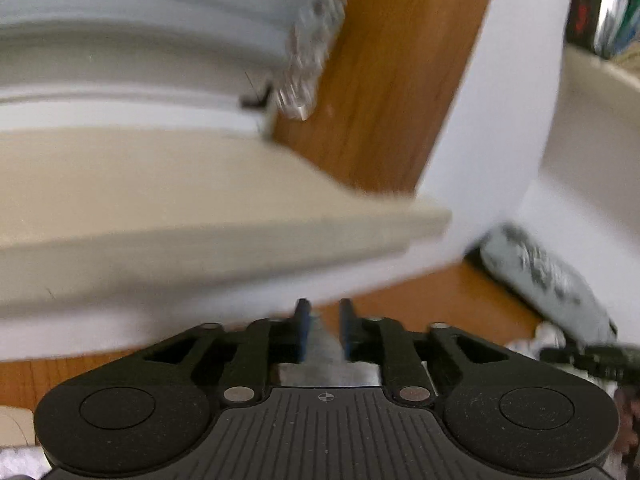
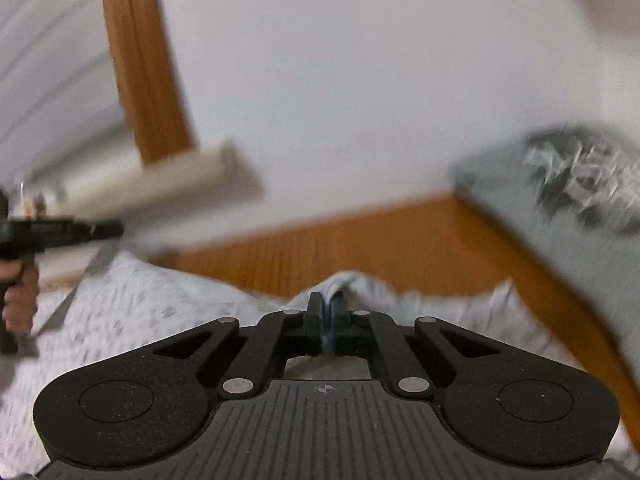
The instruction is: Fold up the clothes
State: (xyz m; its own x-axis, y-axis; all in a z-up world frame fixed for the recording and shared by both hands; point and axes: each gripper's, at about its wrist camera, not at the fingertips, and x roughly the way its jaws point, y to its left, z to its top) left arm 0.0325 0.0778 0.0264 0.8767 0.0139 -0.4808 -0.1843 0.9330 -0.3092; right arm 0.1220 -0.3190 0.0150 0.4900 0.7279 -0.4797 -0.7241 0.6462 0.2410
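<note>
A white patterned garment (image 2: 132,312) lies spread low in the right wrist view, over a wooden surface (image 2: 360,240). My right gripper (image 2: 329,312) is shut on a raised fold of this garment. My left gripper (image 1: 323,328) is nearly shut, with a thin grey strip of cloth (image 1: 323,344) between its fingers; it also shows at the left of the right wrist view (image 2: 60,232), held by a hand. Both views are blurred by motion.
A folded grey garment with a dark print (image 2: 580,208) lies at the right; it shows in the left wrist view too (image 1: 548,276). A beige ledge (image 1: 200,220), window blinds (image 1: 140,40) and a white wall (image 2: 360,80) stand behind.
</note>
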